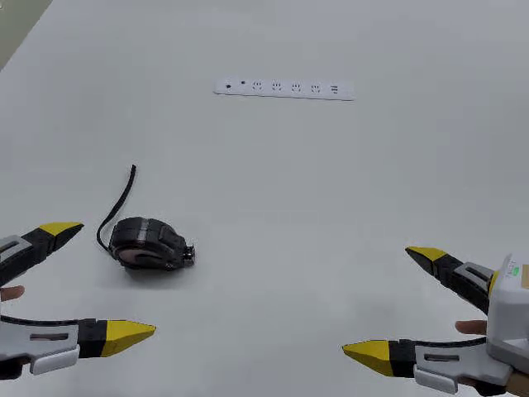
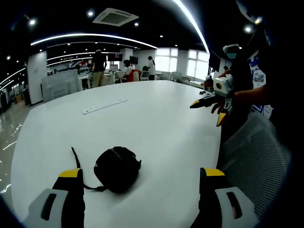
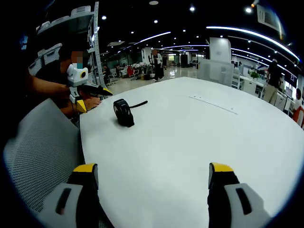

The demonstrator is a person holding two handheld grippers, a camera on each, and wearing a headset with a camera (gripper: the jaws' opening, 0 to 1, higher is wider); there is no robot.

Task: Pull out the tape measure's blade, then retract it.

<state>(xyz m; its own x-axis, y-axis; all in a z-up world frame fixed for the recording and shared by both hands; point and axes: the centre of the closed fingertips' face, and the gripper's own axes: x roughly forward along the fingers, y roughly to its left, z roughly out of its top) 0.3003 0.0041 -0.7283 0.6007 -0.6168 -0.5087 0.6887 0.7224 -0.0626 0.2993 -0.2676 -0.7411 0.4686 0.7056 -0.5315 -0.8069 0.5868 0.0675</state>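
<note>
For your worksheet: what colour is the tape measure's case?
Black; the tape measure shows best in the head view.

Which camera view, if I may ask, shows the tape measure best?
The head view: the tape measure lies unobstructed, case and strap clear. The left gripper view shows it close but dark; the right gripper view, small.

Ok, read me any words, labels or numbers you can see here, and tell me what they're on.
No text here can be read.
Marks on the power strip: too small to read.
Casing of the tape measure: no legible label.
Small green sticker on the right hand-held gripper: blurred.
</note>
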